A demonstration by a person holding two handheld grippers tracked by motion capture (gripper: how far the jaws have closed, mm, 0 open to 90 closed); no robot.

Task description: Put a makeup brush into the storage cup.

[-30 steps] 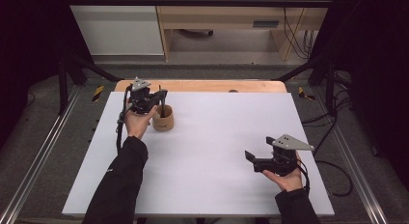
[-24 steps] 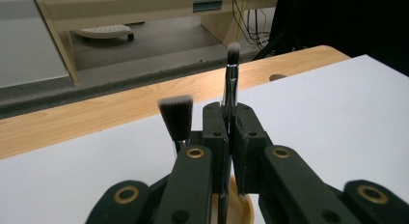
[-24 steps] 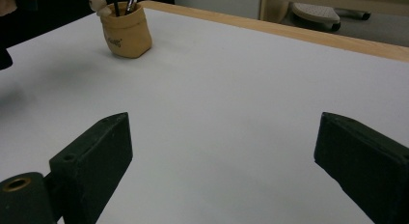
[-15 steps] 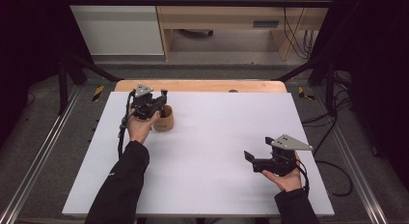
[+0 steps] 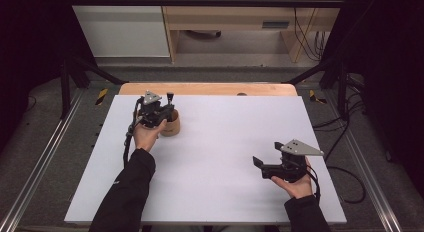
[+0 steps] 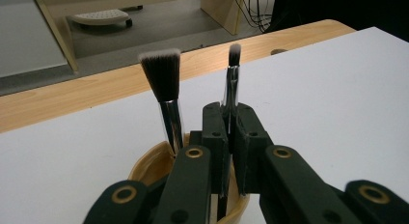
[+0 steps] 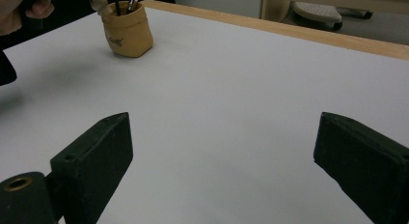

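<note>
Two brushes stood in tan pot [image 6: 149, 171]; left gripper [image 6: 230, 137] clenched on thin brush [image 6: 232, 79] at its metal ferrule — light, stiff, likely slippery. Right gripper [image 7: 222, 156] gaped, idle.

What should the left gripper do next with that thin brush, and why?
Probably lift straight up. The left gripper is already shut on the thin brush, whose handle stands in the pot beside a wider brush. A straight pull should clear the rim without tipping the pot. The right gripper waits open, far off.
</note>
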